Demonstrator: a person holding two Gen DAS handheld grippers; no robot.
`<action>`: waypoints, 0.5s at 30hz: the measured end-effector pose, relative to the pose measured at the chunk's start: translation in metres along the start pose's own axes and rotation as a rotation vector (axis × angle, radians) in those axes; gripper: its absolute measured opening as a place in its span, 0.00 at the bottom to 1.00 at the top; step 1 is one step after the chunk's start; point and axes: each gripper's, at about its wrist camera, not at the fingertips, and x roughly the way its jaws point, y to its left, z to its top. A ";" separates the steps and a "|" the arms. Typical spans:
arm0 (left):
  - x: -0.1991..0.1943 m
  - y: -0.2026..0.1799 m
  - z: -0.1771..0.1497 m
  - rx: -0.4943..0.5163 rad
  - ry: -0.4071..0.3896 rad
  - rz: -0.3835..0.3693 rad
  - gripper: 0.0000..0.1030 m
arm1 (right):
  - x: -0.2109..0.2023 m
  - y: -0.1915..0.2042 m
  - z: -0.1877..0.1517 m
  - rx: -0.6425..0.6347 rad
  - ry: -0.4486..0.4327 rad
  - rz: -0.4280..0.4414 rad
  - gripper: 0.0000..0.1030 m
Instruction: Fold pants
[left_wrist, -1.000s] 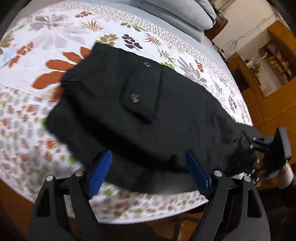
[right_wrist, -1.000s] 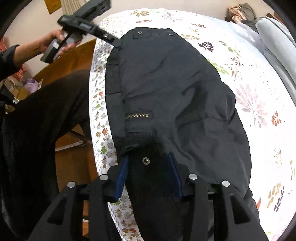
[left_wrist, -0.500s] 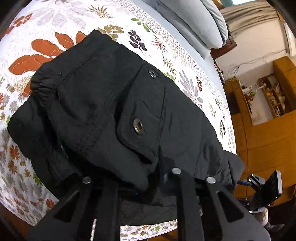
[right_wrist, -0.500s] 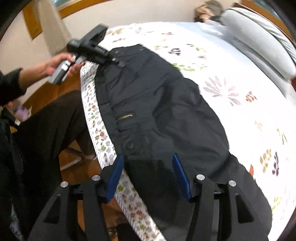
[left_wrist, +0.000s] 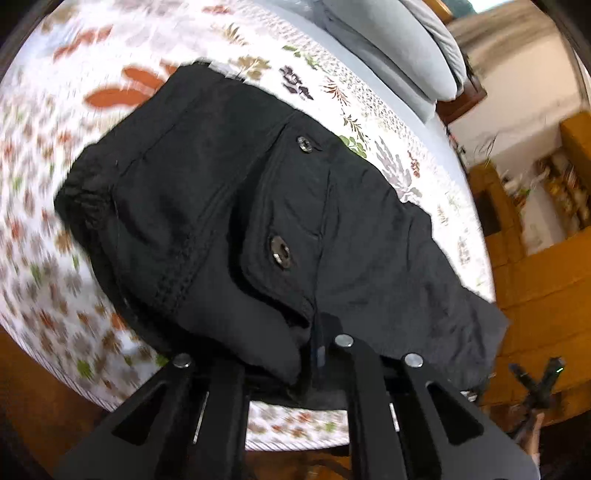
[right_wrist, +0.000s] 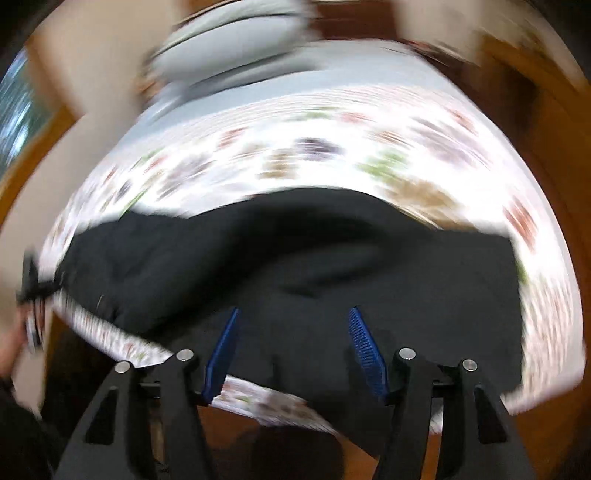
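Note:
Black pants lie folded on a floral bedspread, with a snap-button pocket flap facing up. My left gripper is shut on the near edge of the pants, and the cloth hides its pads. In the right wrist view, which is badly blurred, the pants stretch across the bed's front edge. My right gripper is open, its blue fingers spread just above the cloth and holding nothing. The right gripper also shows in the left wrist view, low at the right.
Grey pillows lie at the far side of the bed. Wooden cabinets and shelves stand to the right. The bed's front edge runs just under my grippers, with wooden floor below.
My left gripper closed on the pants' near edge and holds it. My right gripper let go of the cloth, opened, and swung fast round to face across the bed.

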 end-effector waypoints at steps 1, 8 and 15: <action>0.000 -0.001 0.000 0.012 -0.005 0.016 0.07 | -0.004 -0.024 -0.006 0.077 -0.010 0.008 0.62; -0.001 -0.007 0.000 0.039 -0.013 0.072 0.08 | -0.001 -0.103 -0.073 0.417 -0.005 0.173 0.62; 0.001 -0.010 -0.001 0.054 -0.015 0.121 0.12 | 0.034 -0.097 -0.093 0.387 0.042 0.255 0.60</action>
